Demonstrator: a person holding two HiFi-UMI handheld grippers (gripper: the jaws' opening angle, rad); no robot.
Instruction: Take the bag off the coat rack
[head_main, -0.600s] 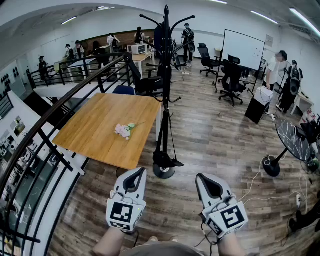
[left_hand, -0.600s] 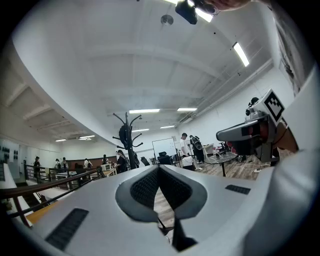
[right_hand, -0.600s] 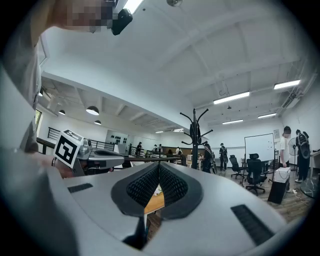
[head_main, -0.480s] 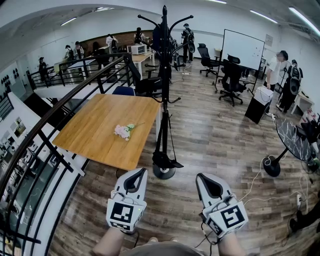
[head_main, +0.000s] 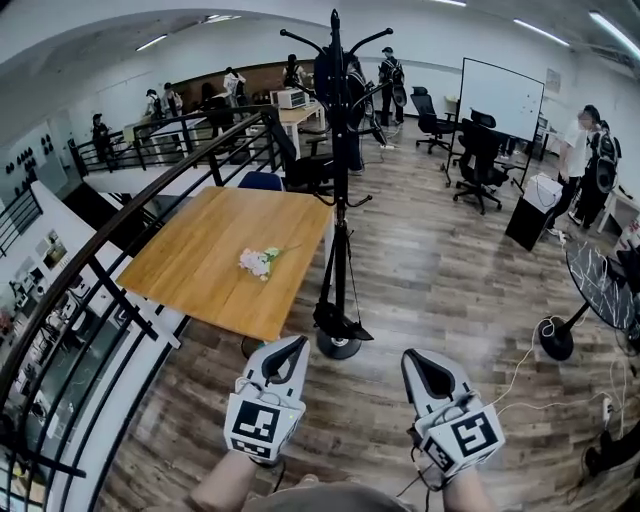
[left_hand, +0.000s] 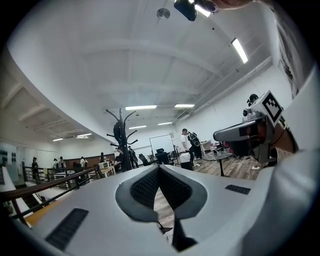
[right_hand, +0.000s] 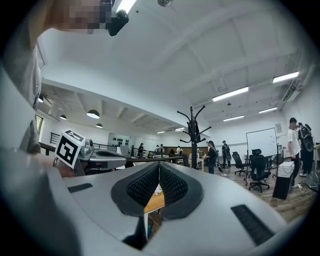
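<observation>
A black coat rack stands on the wood floor just right of a wooden table. A dark bag hangs from its upper hooks. A second black item hangs low on long straps just above the round base. Both grippers are held low in front of me, short of the rack's base. The left gripper and the right gripper are shut with nothing in them. The rack shows far off in the left gripper view above the shut left gripper, and likewise the rack beyond the right gripper.
A small bunch of flowers lies on the table. A black railing curves along the left. Office chairs, a whiteboard, a round black table and floor cables are to the right. Several people stand at the back.
The head view has shifted a little, so the rack, the table and both grippers sit slightly further right in frame. Both grippers stay shut and empty.
</observation>
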